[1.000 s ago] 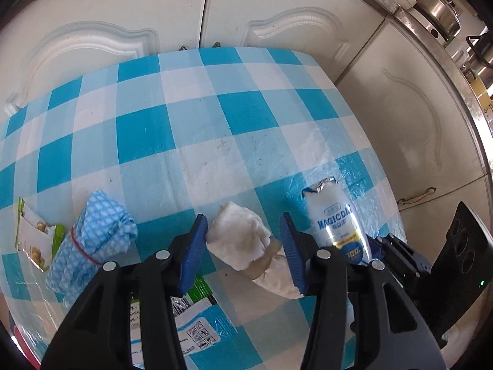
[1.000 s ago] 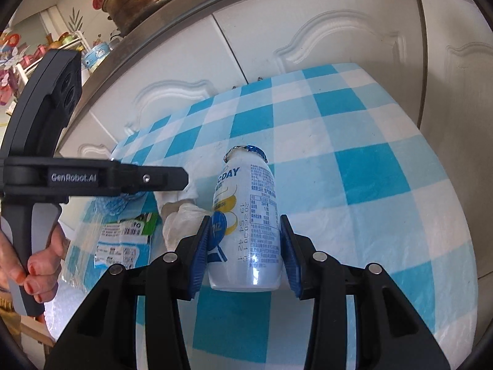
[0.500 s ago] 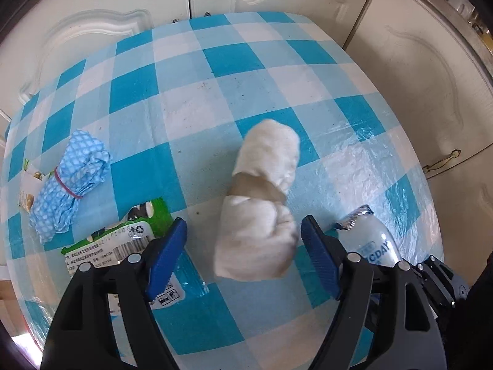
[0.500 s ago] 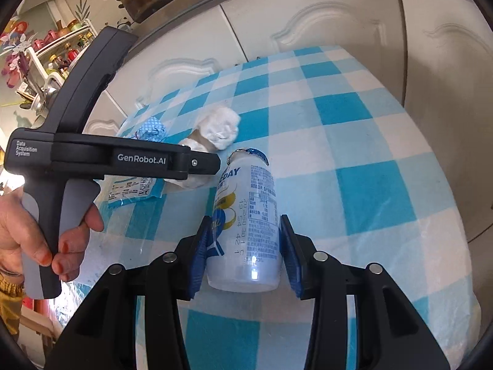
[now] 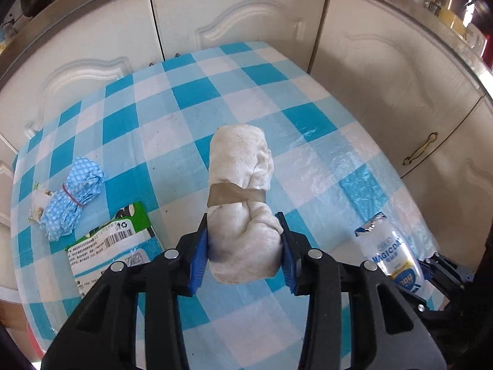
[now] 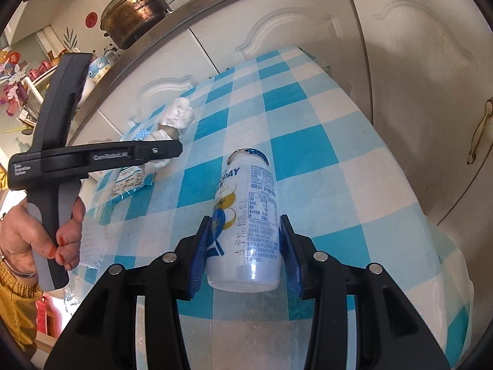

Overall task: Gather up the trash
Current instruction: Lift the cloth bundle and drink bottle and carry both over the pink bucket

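The left gripper (image 5: 243, 246) is closing its blue fingers (image 5: 197, 256) on the near end of a rolled white cloth bundle (image 5: 240, 191) bound by a brown tape band (image 5: 235, 193); the pads already press into the soft fabric, and the bundle's far end still reaches out over the checked tabletop (image 5: 191, 98). The right gripper (image 6: 245, 251) holds a white plastic drink bottle (image 6: 246, 215) by its lower body, fingers set narrow against its sides, the torn foil mouth pointing away. To do this pickup well, I judge the left fingers should finish squeezing before any lift — the cloth is soft and may sag or slip out if the grip sits only on the loose end; a hold nearer the tape band would be firmer. The bottle looks light and smooth, so it should stay level and not be squeezed harder. No bin shows in either view, so where both pieces go cannot be told. Counted on the tabletop: one cloth bundle, one bottle, one blue patterned cloth roll (image 5: 72, 197) tied with a red band, one green-and-white packet (image 5: 114, 240) lying flat beside it, and one small wrapper (image 5: 37, 203) partly hidden under the blue roll — five pieces, two of them gripped.
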Available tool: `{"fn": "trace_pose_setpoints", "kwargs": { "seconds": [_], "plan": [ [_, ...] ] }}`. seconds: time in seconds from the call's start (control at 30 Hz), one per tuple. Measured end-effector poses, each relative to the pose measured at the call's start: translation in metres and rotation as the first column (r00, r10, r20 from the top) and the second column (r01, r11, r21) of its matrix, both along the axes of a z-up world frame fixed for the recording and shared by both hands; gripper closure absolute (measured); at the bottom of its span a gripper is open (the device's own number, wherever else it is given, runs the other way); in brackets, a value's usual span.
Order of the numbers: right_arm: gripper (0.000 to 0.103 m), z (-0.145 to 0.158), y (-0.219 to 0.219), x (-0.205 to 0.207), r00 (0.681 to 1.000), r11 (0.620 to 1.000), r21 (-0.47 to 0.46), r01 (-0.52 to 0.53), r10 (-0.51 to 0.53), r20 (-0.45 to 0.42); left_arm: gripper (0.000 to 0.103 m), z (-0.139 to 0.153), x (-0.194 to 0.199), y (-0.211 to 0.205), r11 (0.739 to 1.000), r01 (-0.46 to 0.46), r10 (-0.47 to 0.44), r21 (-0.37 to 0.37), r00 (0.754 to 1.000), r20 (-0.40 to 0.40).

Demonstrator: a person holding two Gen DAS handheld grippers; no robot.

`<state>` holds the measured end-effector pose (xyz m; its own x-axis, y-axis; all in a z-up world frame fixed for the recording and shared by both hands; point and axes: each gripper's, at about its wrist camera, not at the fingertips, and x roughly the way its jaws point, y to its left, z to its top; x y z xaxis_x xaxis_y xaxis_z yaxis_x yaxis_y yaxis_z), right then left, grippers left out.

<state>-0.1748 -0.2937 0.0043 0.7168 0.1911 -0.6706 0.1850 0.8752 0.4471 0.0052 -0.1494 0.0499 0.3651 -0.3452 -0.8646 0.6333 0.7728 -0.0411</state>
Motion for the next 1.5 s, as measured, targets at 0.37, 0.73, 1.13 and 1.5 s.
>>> {"fn": "trace_pose_setpoints", "kwargs": {
  "seconds": [0.37,0.73,1.13,1.5],
  "plan": [
    [0.059,-0.008,0.022,-0.035,0.999,0.987,0.156,-0.041,0.045,-0.025,0.061,0.039,-0.093,0.151,0.951,-0.166,0.182,-0.260,0.983,0.038],
    [0.059,0.013,0.072,-0.049,0.991,0.981,0.152,-0.123,0.128,-0.026,0.061,-0.003,-0.158,0.305,0.874,-0.388,0.405,-0.291,0.914,-0.005],
    [0.059,0.076,0.171,-0.003,0.939,0.935,0.092,-0.343,0.344,0.001,0.061,-0.028,-0.172,0.457,0.694,-0.654,0.680,-0.302,0.733,-0.023],
    [0.059,0.117,0.341,0.079,0.752,0.745,0.115,-0.657,0.659,0.027,0.061,-0.009,-0.161,0.540,0.511,-0.790,0.852,-0.337,0.518,0.077]
  ]
}}
